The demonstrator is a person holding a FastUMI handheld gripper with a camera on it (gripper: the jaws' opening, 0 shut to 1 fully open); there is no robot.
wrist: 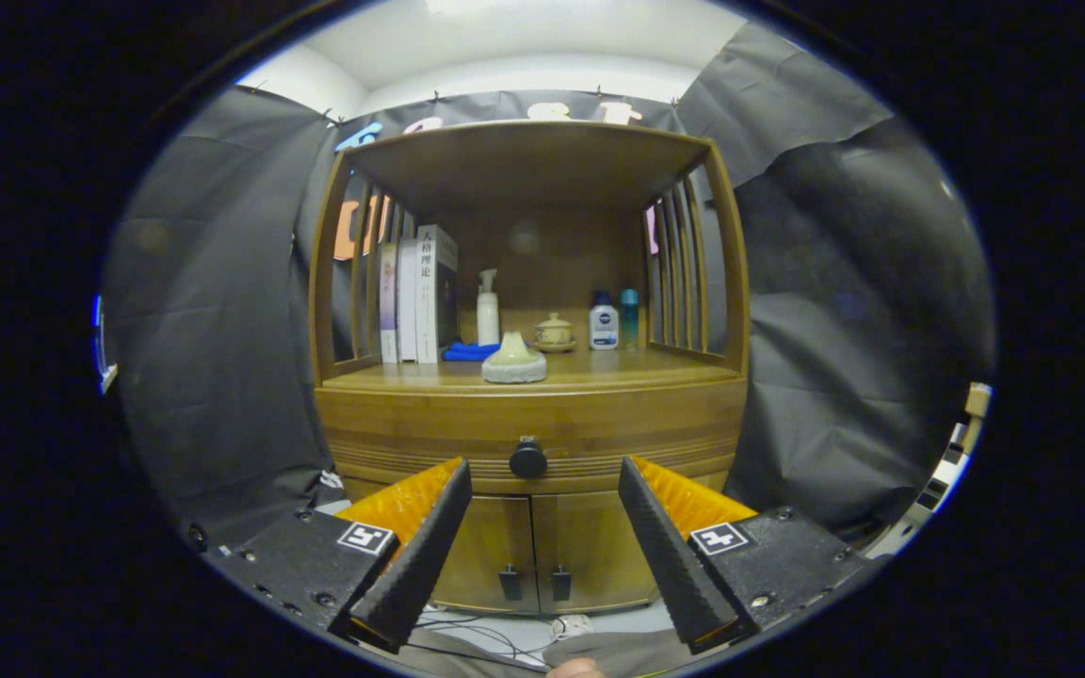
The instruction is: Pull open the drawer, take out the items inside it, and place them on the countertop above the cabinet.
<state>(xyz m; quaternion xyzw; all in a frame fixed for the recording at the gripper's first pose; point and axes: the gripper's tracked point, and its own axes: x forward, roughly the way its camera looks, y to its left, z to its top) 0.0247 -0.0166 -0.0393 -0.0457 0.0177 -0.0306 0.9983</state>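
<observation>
A wooden cabinet stands straight ahead, its drawer (429, 428) closed under the countertop (618, 369). The drawer's round dark knob (527, 459) lies beyond my fingertips, centred in the gap between them and apart from both. My gripper (544, 476) is open and holds nothing. What is inside the drawer is hidden.
On the countertop stand several books (418, 294), a blue cloth (469, 351), a white pump bottle (488, 308), a pale cone-shaped piece on a grey base (514, 360), a lidded cup (554, 332) and two small bottles (614, 320). Two small doors (533, 556) lie below the drawer. Cables (495, 638) trail on the floor.
</observation>
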